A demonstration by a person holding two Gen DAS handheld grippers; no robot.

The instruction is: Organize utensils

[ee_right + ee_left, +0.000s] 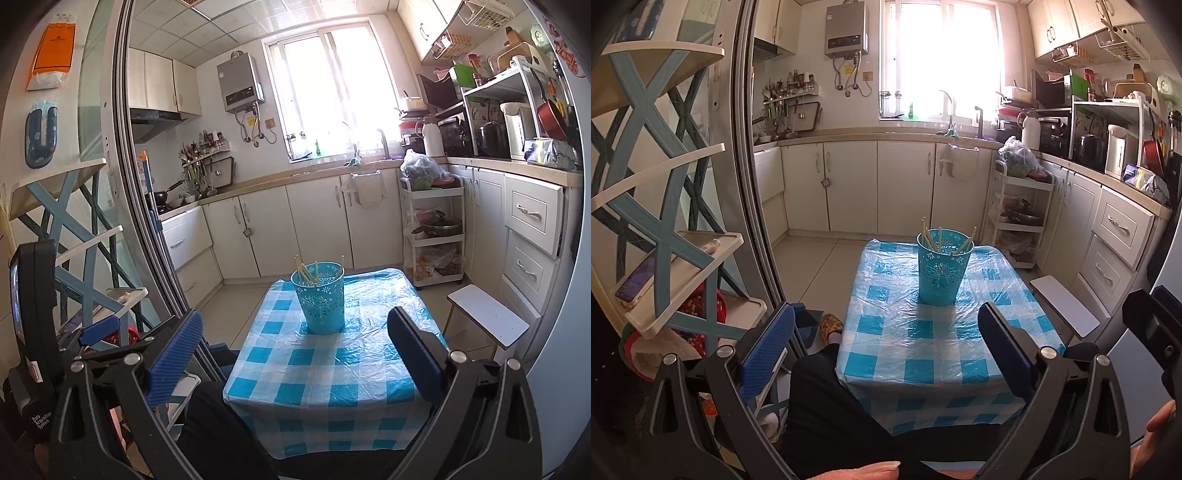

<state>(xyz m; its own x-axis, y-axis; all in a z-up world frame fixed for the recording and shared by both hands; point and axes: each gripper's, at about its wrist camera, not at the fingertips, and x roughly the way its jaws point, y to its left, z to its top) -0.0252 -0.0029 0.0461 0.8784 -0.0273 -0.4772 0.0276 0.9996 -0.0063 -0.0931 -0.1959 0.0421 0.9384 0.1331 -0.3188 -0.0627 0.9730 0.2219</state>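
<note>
Fingers (768, 350) of both grippers spread, apparently level, facing cup (944, 266).

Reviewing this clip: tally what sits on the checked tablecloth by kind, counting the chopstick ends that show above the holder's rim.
Turquoise perforated utensil holder: 1
Chopstick ends above its rim: about 5; some overlap, so the count is not exact
Loose utensils on the blue-and-white checked tablecloth: 0
Total: about 6

Both the left gripper and the right gripper hold nothing, fingers apart.

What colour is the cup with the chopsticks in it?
The cup is turquoise blue with cut-out flower patterns. It shows best in the left wrist view.
</note>
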